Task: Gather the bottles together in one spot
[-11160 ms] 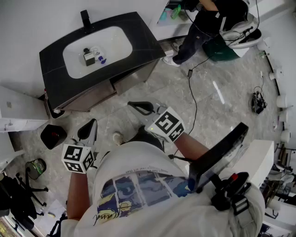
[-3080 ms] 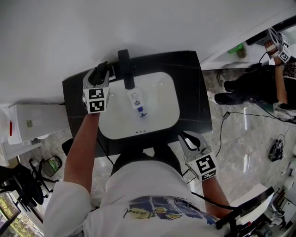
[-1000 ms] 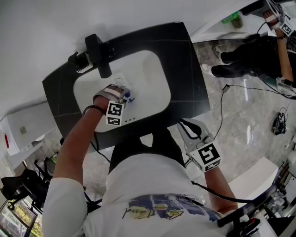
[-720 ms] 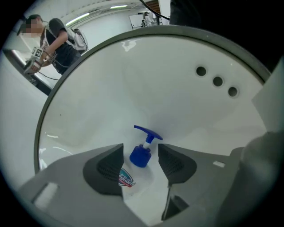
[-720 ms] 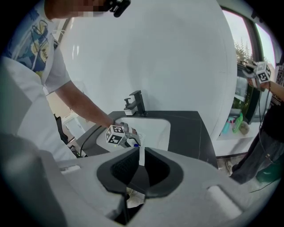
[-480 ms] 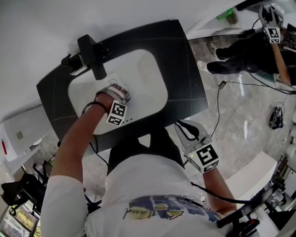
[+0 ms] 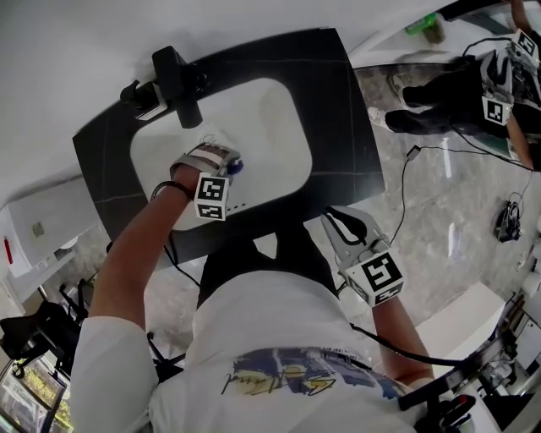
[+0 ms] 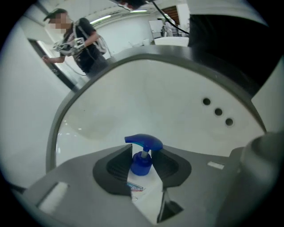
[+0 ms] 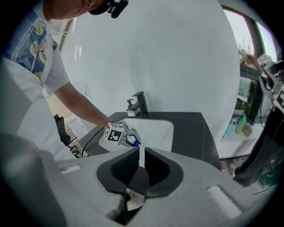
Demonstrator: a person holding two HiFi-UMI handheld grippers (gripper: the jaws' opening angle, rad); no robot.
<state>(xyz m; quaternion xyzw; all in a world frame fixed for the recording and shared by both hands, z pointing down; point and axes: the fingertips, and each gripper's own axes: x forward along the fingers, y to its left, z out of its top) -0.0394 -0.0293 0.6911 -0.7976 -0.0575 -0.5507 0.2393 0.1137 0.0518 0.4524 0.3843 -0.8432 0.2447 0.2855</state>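
Observation:
In the head view my left gripper [image 7: 226, 161] is down in the white sink basin [image 7: 270, 127]. Its jaws are closing on a white pump bottle with a blue head [image 7: 236, 167]. The left gripper view shows that bottle [image 8: 144, 195] filling the gap of the left gripper [image 8: 143, 166], both pads against its neck. A small dark bottle with a pale label [image 7: 150, 106] stands on the black counter beside the faucet [image 7: 182, 84]. My right gripper [image 7: 338, 221] hangs shut and empty in front of the counter, and the right gripper [image 9: 140, 162] faces the sink from afar.
The black countertop [image 7: 338, 101] rings the basin against a white wall. At the upper right another person [image 7: 456, 76] works with grippers near a white shelf that holds a green bottle [image 7: 427, 25]. Cables [image 7: 406, 220] lie on the marble floor.
My left gripper's jaws have narrowed around the pump bottle in the basin, and the hand has shifted slightly towards the faucet. The right gripper has stayed put.

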